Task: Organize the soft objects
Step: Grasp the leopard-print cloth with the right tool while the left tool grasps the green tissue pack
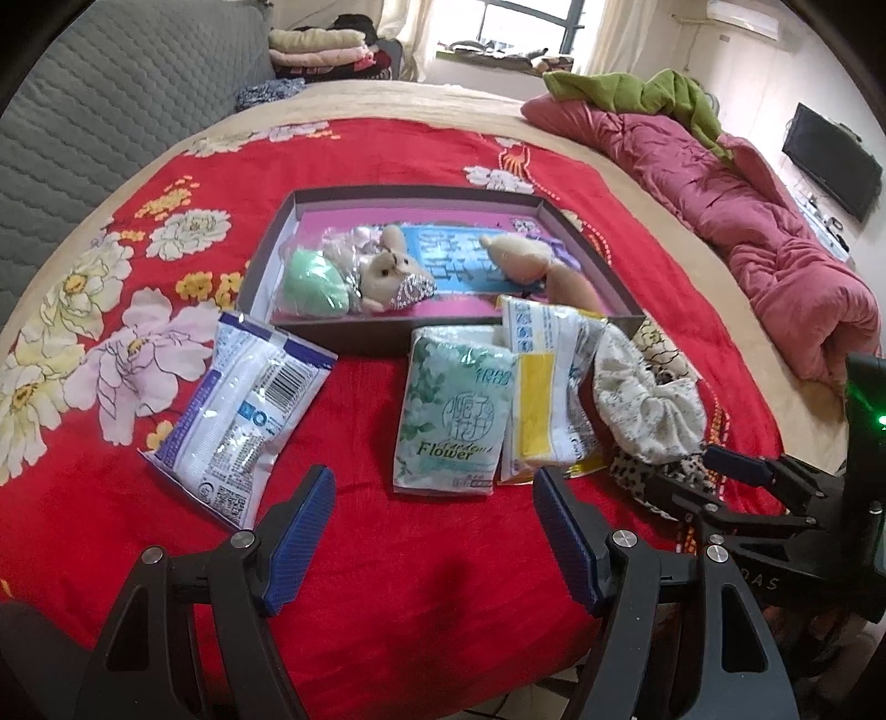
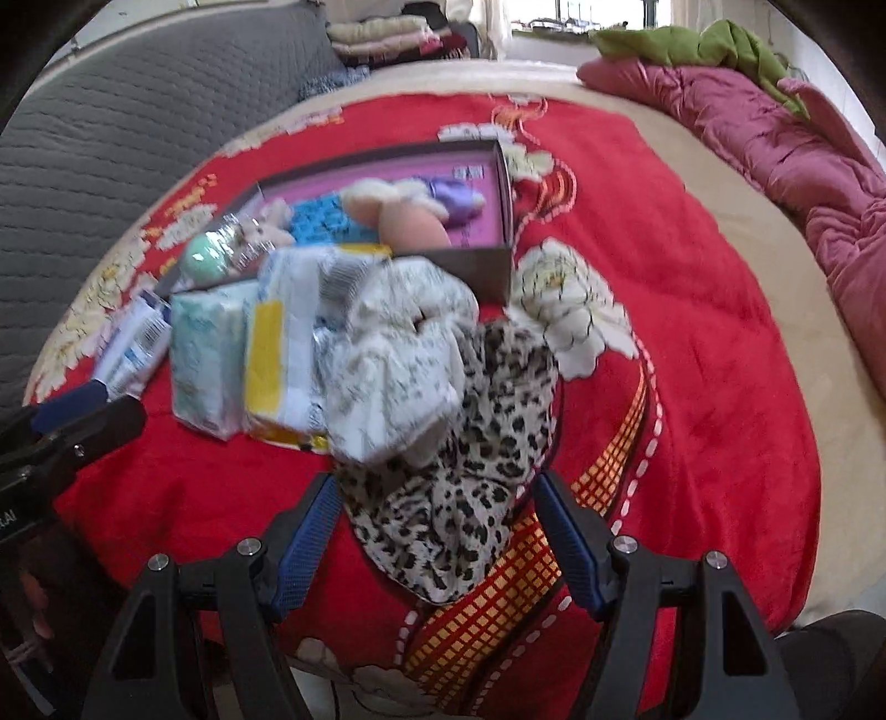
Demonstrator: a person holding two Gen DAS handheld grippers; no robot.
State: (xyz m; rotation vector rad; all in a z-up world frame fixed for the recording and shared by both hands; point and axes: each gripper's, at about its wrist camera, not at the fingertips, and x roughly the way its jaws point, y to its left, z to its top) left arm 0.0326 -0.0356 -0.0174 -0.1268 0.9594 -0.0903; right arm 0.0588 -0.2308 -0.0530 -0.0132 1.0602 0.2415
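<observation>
A dark shallow box (image 1: 343, 335) (image 2: 487, 266) lies on the red blanket and holds a bagged plush bear (image 1: 387, 271), a green soft ball (image 1: 310, 282) and a tan plush toy (image 1: 531, 257) (image 2: 410, 216). In front of it lie a blue-white pack (image 1: 243, 410), a green "Flower" tissue pack (image 1: 454, 410) (image 2: 207, 360), a yellow-white pack (image 1: 545, 399) (image 2: 282, 354), a white floral scrunchie (image 1: 648, 404) (image 2: 398, 376) and a leopard scrunchie (image 2: 459, 487). My left gripper (image 1: 434, 526) is open and empty, just before the tissue pack. My right gripper (image 2: 437, 531) is open with its jaws either side of the leopard scrunchie.
A pink quilt (image 1: 747, 221) and a green cloth (image 1: 637, 88) lie along the bed's right side. A grey quilted headboard (image 1: 111, 111) is at the left, with folded blankets (image 1: 315, 44) behind. A TV (image 1: 830, 160) hangs on the right wall.
</observation>
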